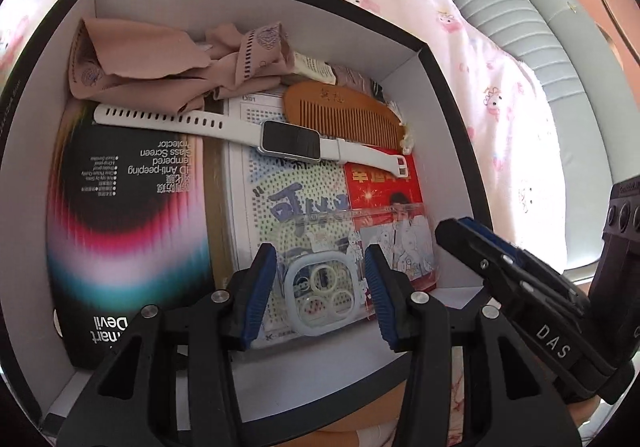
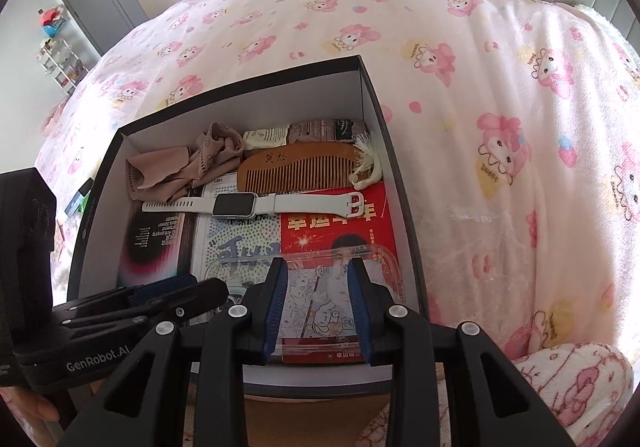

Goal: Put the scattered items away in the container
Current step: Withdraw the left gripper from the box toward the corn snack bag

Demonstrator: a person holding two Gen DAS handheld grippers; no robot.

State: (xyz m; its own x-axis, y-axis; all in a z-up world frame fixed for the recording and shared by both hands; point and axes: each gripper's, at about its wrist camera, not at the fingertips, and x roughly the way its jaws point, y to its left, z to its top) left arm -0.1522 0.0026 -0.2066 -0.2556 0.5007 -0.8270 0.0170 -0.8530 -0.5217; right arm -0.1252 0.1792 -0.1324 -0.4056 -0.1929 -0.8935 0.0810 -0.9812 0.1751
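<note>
Both hand-held grippers, left [image 1: 320, 287] and right [image 2: 318, 307], hang spread over one box [image 2: 372, 95] holding one watch [image 1: 280, 139] and one comb [image 1: 344, 111].

Box [image 1: 448, 95]: black outside, white inside, sitting open on the pink patterned bedding.
Beige cloth [image 1: 160, 63]: lying crumpled in the far left corner.
Wooden comb [image 1: 340, 111]: lying flat near the far right wall, teeth pointing toward the near side, a pale tassel [image 2: 368, 157] trailing at its right end.
White watch [image 1: 256, 133]: stretching flat across the middle, dark screen facing up, resting over the flat packs.
Screen protector pack [image 1: 128, 215]: lying flat along the left side.
Red booklet [image 2: 336, 231]: lying flat at the right.
Clear zip bag [image 1: 324, 267]: lying on top at the near side, holding translucent rings.
</note>
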